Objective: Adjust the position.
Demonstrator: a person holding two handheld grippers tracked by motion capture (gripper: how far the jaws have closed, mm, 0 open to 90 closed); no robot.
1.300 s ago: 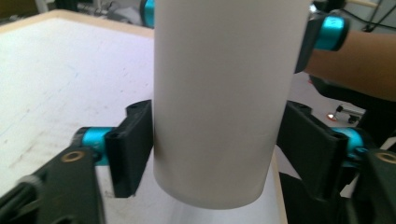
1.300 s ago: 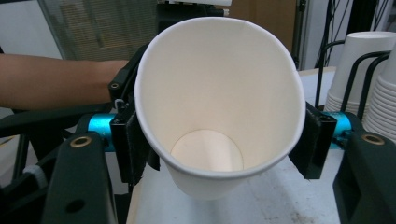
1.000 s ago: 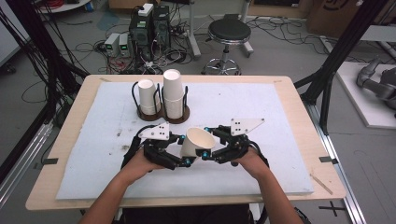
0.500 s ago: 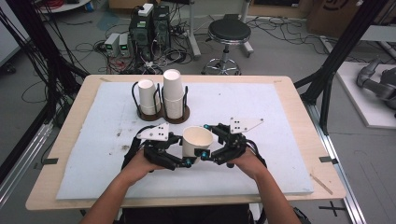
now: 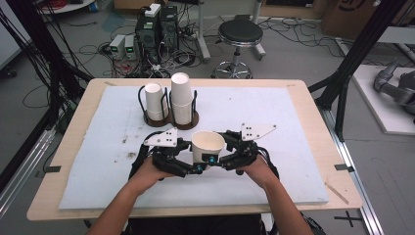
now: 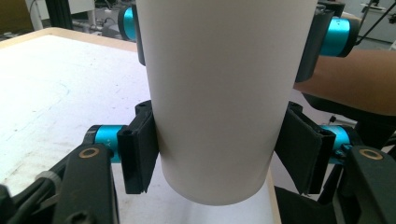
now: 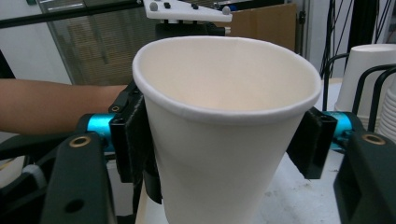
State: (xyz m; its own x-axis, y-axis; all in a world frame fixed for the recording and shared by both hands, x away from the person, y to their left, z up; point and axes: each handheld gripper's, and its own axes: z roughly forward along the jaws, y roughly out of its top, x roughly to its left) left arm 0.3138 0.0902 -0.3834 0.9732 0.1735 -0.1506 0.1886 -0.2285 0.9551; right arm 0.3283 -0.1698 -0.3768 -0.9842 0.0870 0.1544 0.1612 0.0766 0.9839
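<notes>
Cup (image 5: pixel 207 145) tipped upright; left gripper (image 5: pixel 193 168) clamped low; right gripper (image 5: pixel 218 164) closing on it.

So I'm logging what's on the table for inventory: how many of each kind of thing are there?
Loose white paper cup between the two tools: 1
Stacks of white paper cups in the holder: 2
Dark wire cup holder on a round brown base: 1
Handheld black tools: 2
Total: 6
</notes>
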